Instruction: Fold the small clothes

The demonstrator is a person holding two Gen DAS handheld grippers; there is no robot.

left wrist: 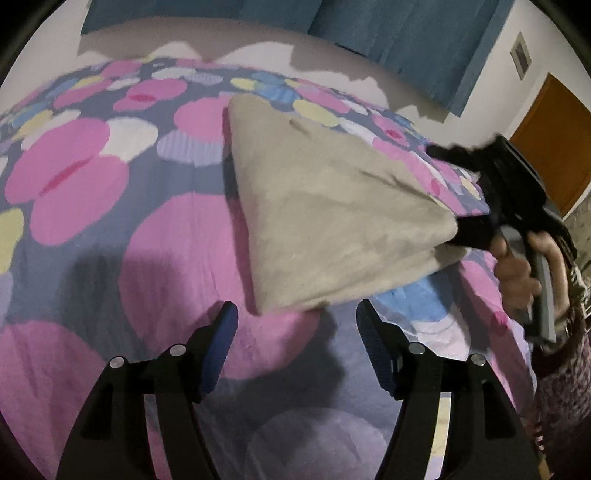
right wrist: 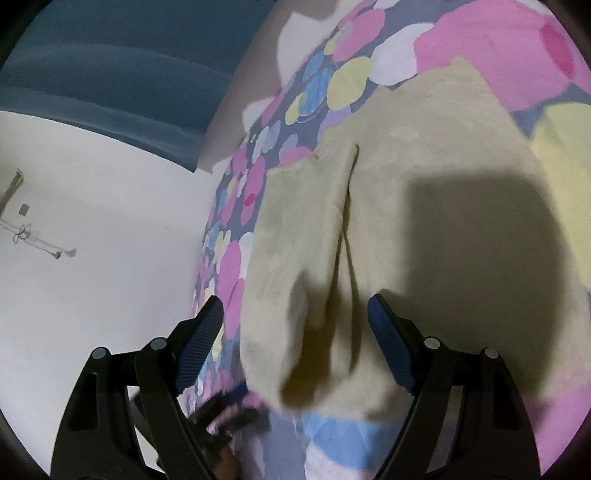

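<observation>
A beige garment (left wrist: 314, 206) lies folded on the flowered bedspread (left wrist: 92, 229). My left gripper (left wrist: 295, 332) is open and empty, just in front of the garment's near corner, not touching it. My right gripper shows in the left wrist view (left wrist: 469, 232) at the garment's right corner, which looks raised off the bed. In the right wrist view the right gripper (right wrist: 295, 328) has its jaws wide apart, with the beige garment (right wrist: 388, 221) bunched between and beyond them. The blue pads (right wrist: 388, 343) do not press on the cloth.
The bedspread (right wrist: 480, 44) covers the whole bed. Blue curtains (left wrist: 388, 33) hang behind the bed. A white wall (right wrist: 92, 258) and an orange-brown door (left wrist: 554, 147) lie to the right. The bed's right edge runs below the right gripper.
</observation>
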